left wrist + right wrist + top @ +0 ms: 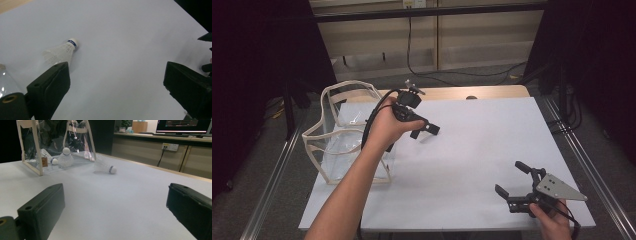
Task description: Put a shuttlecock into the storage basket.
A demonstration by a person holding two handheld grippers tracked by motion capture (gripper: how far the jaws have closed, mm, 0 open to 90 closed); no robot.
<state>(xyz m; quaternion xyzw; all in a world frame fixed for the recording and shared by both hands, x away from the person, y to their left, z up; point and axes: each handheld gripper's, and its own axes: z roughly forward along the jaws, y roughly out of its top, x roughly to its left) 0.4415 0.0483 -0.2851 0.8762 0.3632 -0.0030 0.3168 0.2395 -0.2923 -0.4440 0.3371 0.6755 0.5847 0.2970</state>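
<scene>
A white shuttlecock (62,51) with a blue band at its cork lies on its side on the white table top (472,150). My left gripper (117,70) hovers open just above and short of it, with nothing between the jaws. In the high view the left gripper (424,132) is held beside a clear bag (319,127) with cream trim. In the right gripper view the same shuttlecock (105,167) lies just outside the bag (37,147), which holds two more shuttlecocks (65,157). My right gripper (511,179) rests open at the near right, empty.
The table's wooden far edge (492,92) shows behind the white sheet. Metal rails (584,160) run along both sides, and cables (452,75) lie on the floor beyond. A wall socket (170,146) and a monitor (185,125) stand far behind.
</scene>
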